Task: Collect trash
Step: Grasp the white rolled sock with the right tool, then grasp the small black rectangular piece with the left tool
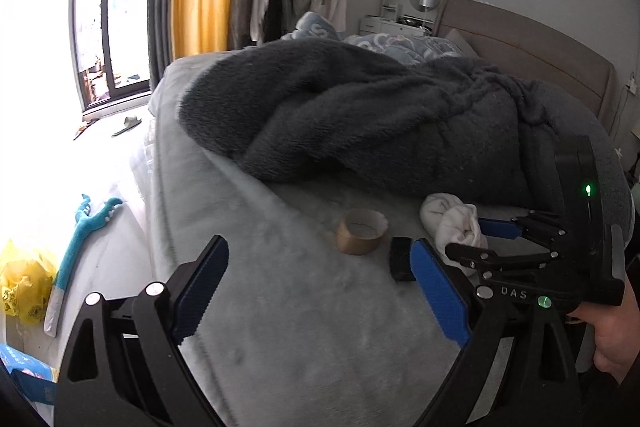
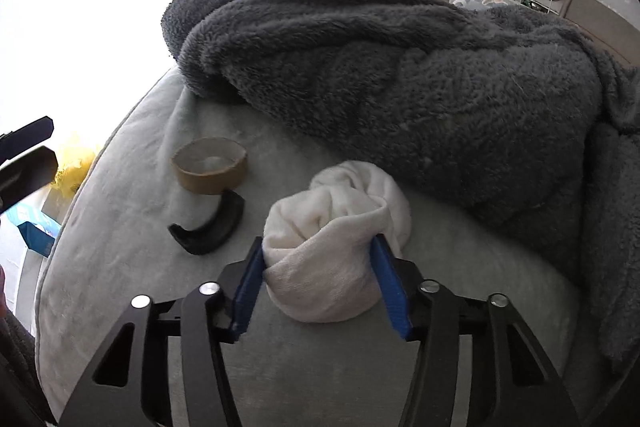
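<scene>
Gripping white cloth bundle (image 2: 340,243): right gripper (image 2: 316,251), on bed (image 2: 120,227)

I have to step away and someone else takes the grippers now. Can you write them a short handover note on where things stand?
Right claw: pads pressed on both sides of the white balled-up cloth, which lies on the bed; not lifted yet.
Left claw: open, empty, hovering over the bed short of the tape roll.
On the bed: brown tape roll, curved black piece just in front of it, grey blanket behind.
On the floor by the bed: yellow bag.
Done: cloth gripped. Left: lift it, then judge the roll and black piece.
</scene>
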Tool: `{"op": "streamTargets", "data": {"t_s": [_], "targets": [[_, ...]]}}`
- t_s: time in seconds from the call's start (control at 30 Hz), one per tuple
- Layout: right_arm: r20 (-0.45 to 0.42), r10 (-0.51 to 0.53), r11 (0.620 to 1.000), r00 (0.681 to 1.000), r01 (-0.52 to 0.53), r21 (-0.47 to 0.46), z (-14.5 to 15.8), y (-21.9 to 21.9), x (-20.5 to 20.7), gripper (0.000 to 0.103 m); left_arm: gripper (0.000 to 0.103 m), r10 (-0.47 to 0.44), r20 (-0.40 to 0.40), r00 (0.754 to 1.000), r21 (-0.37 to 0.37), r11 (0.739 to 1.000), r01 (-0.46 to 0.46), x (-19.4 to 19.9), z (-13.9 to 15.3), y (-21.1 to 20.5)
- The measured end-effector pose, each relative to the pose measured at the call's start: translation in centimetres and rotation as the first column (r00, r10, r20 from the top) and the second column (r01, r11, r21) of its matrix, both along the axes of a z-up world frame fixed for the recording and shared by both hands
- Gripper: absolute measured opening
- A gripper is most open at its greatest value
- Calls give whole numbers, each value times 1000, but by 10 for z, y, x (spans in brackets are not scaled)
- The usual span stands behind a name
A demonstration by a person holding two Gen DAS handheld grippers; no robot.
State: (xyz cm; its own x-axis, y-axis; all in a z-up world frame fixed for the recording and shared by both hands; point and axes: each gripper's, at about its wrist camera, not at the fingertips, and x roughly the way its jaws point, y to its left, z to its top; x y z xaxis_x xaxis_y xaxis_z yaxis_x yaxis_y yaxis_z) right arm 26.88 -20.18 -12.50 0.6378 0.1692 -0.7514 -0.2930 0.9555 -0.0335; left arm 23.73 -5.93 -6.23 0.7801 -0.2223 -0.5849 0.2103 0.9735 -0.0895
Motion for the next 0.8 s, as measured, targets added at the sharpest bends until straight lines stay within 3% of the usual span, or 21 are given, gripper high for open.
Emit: {"op": "streamTargets", "data": {"t_s": [0.17, 0.37, 0.57, 0.8], "targets": [[6, 0, 995, 1000, -1, 97, 10, -17, -3, 40, 92, -54, -12, 998, -5, 999, 54, 3, -8, -21], [31, 17, 990, 999, -21, 138, 21, -28, -9, 39, 80, -94, -50, 994, -16, 996, 93, 10, -23, -41], [33, 15, 978, 999, -22, 206, 27, -44, -21, 39, 62, -129, -107, 986, -24, 992, 127, 20, -40, -60], [48, 24, 970, 999, -35, 239, 34, -60, -27, 39, 58, -132, -144, 981, -14, 991, 132, 29, -55, -78]]}}
